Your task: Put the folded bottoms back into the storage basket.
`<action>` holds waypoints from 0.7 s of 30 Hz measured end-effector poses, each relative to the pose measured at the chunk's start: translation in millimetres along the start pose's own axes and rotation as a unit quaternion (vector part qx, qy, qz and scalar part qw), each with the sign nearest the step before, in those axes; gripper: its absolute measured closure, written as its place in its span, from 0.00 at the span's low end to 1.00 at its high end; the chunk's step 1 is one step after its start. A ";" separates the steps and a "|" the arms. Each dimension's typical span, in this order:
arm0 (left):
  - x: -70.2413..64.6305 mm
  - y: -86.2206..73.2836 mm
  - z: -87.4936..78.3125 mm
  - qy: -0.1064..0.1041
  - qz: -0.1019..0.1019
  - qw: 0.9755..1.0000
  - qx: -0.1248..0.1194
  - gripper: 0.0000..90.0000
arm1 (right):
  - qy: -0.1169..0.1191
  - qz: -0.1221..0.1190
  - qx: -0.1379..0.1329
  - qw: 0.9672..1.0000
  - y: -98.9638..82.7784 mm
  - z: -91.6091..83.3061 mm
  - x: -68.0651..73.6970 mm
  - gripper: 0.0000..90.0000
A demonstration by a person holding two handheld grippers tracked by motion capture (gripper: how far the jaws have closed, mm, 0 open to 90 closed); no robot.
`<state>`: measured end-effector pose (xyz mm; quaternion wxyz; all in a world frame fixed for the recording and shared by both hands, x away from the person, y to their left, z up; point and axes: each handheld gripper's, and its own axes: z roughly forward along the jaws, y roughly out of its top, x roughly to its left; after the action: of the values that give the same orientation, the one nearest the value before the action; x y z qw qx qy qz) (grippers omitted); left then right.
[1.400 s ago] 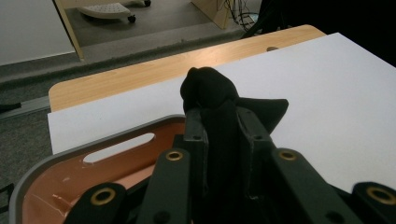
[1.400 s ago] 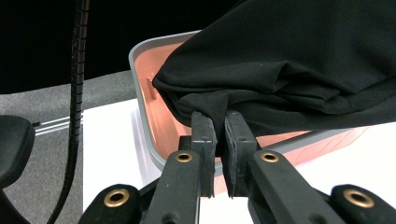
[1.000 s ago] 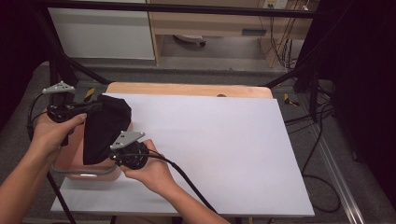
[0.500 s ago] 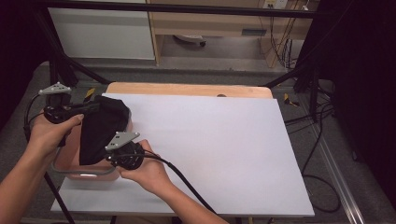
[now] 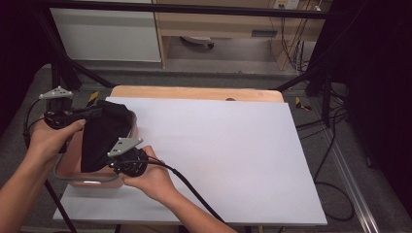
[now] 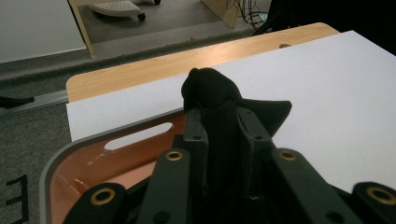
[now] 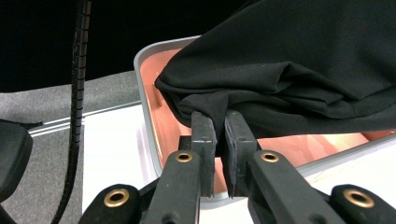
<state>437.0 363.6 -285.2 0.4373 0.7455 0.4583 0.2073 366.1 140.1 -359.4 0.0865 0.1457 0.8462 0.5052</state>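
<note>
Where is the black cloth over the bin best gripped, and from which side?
At two gathered folds along its edge, one per gripper: left gripper at the far fold, right gripper at the near one, from outside the bin. The black cloth is limp.

A bin [image 5: 73, 172] sits at the table's [image 5: 233, 160] nine o'clock edge, on the sheet [image 5: 218, 145]. A cloth [image 5: 104, 133] hangs over the bin, pinched at ten o'clock by the left gripper [image 5: 92, 112] and at six o'clock by the right gripper [image 5: 116, 162].
</note>
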 end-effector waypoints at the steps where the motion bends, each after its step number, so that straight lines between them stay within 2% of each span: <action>1: 0.4 -0.5 0.1 0.001 0.000 1.000 0.000 0.85 | 0.000 0.000 0.000 1.000 -0.1 0.6 0.1 0.94; 21: 10.2 -7.2 2.7 0.006 -0.004 1.000 0.009 0.85 | -0.003 -0.002 0.009 1.000 -1.3 9.3 -1.0 0.94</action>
<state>440.3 372.6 -293.7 0.4286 0.7463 0.4656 0.2065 369.5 146.9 -365.1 0.0884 0.1463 0.8509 0.4967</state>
